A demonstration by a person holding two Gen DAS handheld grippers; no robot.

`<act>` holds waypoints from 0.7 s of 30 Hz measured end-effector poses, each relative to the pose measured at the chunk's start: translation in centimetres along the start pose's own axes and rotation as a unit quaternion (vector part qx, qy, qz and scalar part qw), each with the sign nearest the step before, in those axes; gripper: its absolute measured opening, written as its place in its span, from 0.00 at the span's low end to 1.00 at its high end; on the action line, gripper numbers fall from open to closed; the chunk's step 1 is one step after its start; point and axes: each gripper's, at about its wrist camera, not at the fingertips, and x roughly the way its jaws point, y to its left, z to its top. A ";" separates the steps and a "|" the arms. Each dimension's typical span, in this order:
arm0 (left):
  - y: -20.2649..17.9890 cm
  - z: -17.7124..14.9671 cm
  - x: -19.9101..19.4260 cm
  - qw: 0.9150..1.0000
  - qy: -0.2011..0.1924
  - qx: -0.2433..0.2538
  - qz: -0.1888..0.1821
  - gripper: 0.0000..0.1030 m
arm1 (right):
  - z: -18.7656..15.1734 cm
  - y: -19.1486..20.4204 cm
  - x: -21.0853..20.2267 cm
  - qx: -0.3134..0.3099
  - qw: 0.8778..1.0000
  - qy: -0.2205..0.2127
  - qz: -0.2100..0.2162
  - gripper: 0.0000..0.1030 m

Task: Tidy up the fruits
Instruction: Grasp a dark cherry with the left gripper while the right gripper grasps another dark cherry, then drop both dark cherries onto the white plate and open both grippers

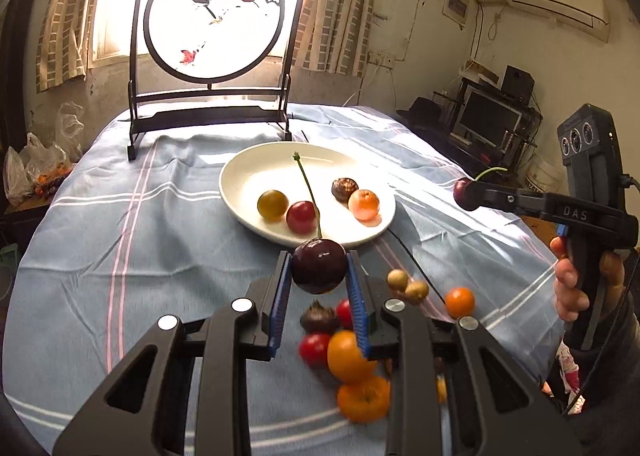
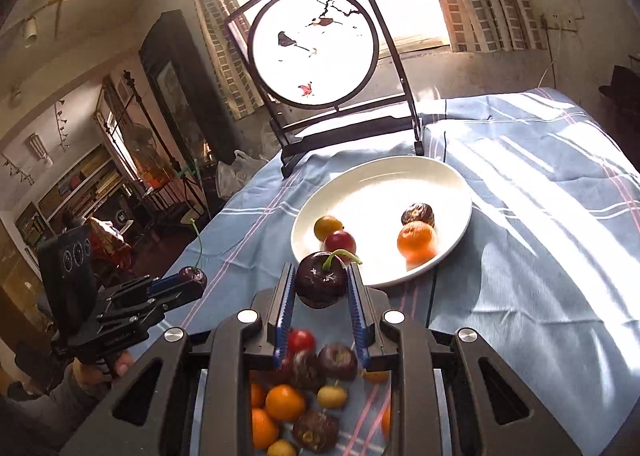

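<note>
Left wrist view is showing the left gripper (image 1: 319,268) pinching a dark cherry (image 1: 319,266) and the right gripper (image 2: 320,282) pinching another cherry (image 2: 320,279), both hanging near the white plate (image 1: 240,175) holding four fruits, while many loose fruits (image 1: 352,356) are waiting on the tabletop (image 1: 160,236).

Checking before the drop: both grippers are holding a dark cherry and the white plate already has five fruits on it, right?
Not quite: the plate holds four fruits, not five, as the right wrist view shows: a yellow one, a red one, a brown one and an orange one. The rest stands: left gripper and right gripper each grip a dark cherry.
</note>
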 end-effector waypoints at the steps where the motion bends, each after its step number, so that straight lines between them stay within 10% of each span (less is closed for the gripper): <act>1: 0.1 1.3 1.1 1.000 0.001 0.003 0.002 0.26 | 1.4 -0.6 1.4 0.010 1.000 0.006 0.001 0.25; 12: 5.4 8.3 18.0 0.992 0.101 -0.075 0.033 0.26 | 6.3 -5.9 16.1 0.057 0.994 0.065 -0.063 0.27; 14: 6.2 8.3 18.5 0.990 0.105 -0.095 0.024 0.27 | 6.0 -5.7 15.9 0.055 0.995 0.059 -0.062 0.30; 17: 6.8 8.5 16.6 0.989 0.084 -0.117 0.025 0.63 | 6.2 -4.7 13.9 0.046 0.996 0.035 -0.063 0.44; 21: 5.5 7.8 12.3 0.993 0.061 -0.101 0.020 0.66 | 5.5 -3.8 9.7 0.048 0.997 0.016 -0.055 0.44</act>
